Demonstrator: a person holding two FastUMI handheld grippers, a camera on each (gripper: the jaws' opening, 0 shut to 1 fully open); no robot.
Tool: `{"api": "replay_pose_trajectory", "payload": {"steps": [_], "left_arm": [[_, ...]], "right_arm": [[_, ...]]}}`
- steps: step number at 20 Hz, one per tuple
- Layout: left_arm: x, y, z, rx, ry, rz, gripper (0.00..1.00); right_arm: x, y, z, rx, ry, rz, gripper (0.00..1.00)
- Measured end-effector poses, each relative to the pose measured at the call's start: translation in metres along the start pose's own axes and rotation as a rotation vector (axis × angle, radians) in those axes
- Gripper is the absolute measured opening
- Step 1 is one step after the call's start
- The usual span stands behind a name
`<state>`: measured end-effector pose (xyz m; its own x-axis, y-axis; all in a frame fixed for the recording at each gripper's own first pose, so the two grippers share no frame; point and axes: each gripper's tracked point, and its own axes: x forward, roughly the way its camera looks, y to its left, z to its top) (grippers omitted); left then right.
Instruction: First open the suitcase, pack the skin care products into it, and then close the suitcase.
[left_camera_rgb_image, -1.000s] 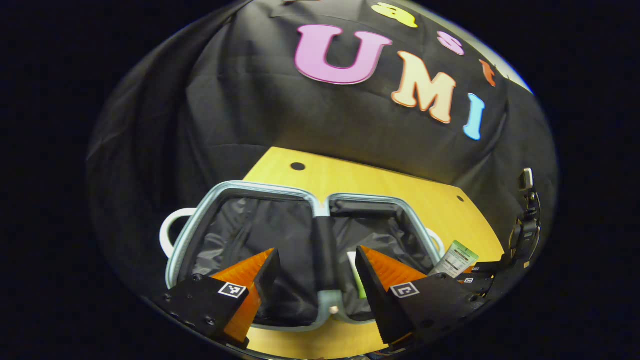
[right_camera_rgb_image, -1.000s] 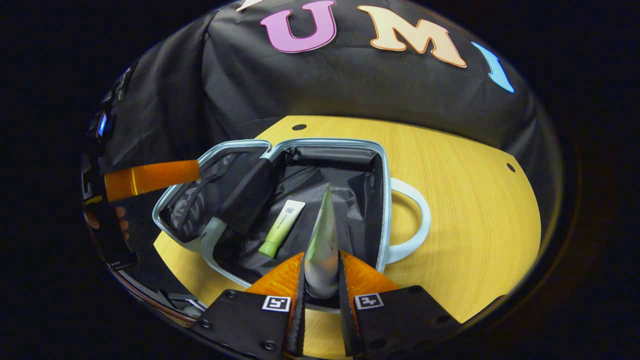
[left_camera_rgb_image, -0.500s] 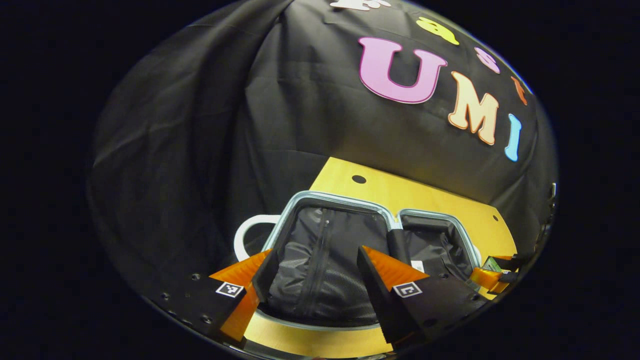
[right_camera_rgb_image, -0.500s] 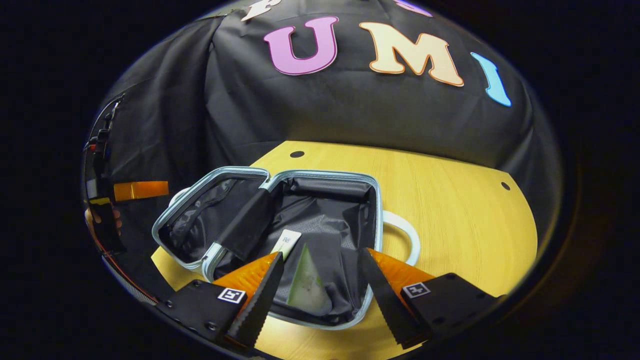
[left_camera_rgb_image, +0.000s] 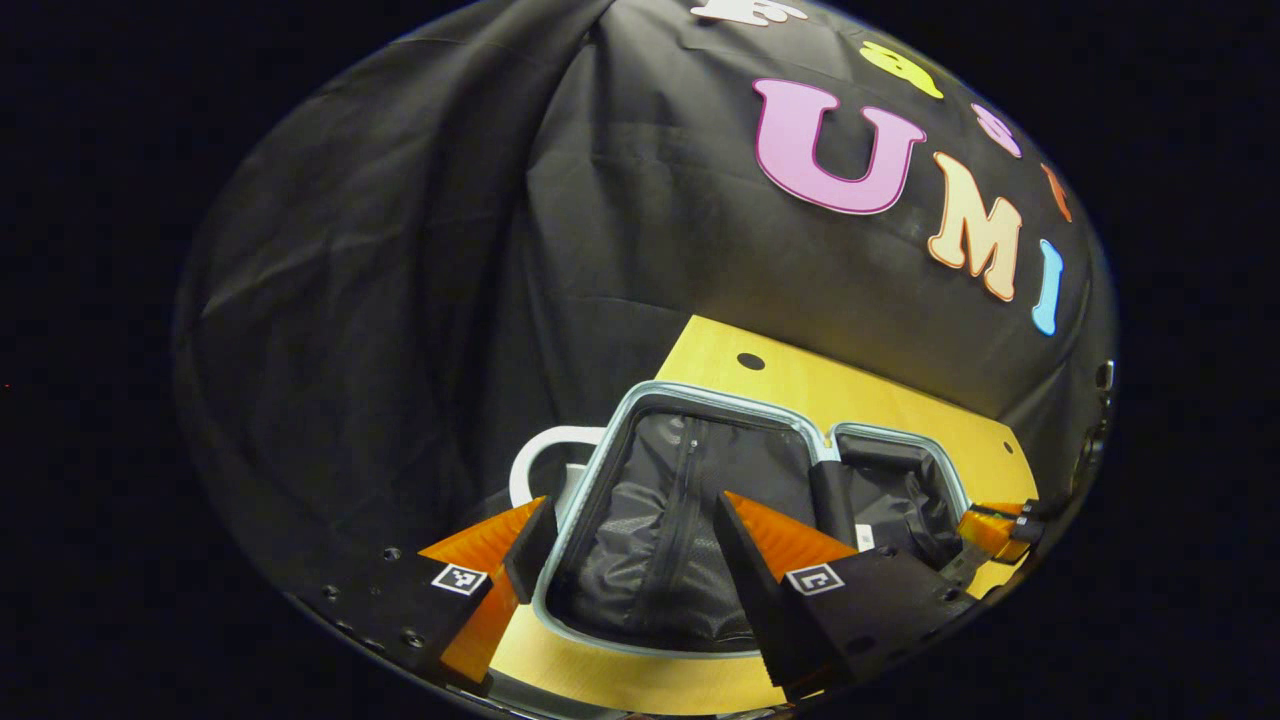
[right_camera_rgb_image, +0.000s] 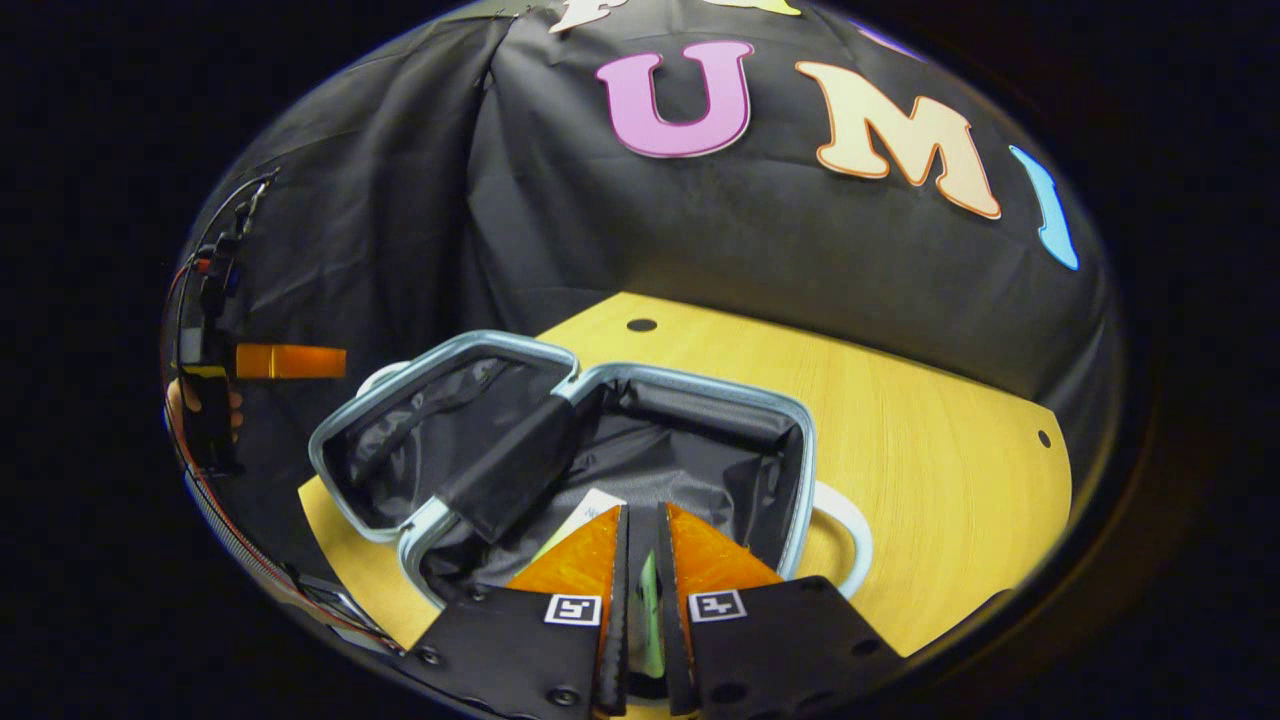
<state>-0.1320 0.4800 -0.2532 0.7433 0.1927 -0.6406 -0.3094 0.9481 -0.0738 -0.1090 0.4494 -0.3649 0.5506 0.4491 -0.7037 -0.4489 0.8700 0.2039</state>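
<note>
Right gripper (right_camera_rgb_image: 640, 590): fingers nearly together, narrow gap, over the near edge of the suitcase (right_camera_rgb_image: 700, 440); a green tube (right_camera_rgb_image: 649, 610) shows in the gap, whether gripped I cannot tell. Second tube (right_camera_rgb_image: 585, 512) lies just beyond in the same half. Left gripper (left_camera_rgb_image: 630, 560): fingers apart, nothing between, above the zippered half. Suitcase lies open on the tabletop (right_camera_rgb_image: 930, 420).

Open suitcase (right_camera_rgb_image: 700, 400) on the table (right_camera_rgb_image: 930, 420), tube (right_camera_rgb_image: 585, 510) inside.
</note>
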Motion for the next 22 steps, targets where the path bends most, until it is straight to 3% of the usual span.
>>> {"api": "replay_pose_trajectory", "payload": {"steps": [9,11,15,22], "left_arm": [[0.024,0.027,-0.001,-0.005,0.031,0.040,0.92],[0.032,0.033,-0.001,-0.004,0.032,0.052,0.92],[0.047,0.050,0.002,-0.005,0.038,0.078,0.92],[0.075,0.082,-0.004,-0.014,0.087,0.135,0.93]], "right_arm": [[0.008,-0.028,0.044,0.063,-0.084,-0.056,0.17],[0.000,-0.031,0.053,0.062,-0.116,-0.067,0.32],[-0.020,-0.034,0.075,0.061,-0.199,-0.088,1.00],[-0.052,-0.058,0.103,0.080,-0.282,-0.157,0.99]]}}
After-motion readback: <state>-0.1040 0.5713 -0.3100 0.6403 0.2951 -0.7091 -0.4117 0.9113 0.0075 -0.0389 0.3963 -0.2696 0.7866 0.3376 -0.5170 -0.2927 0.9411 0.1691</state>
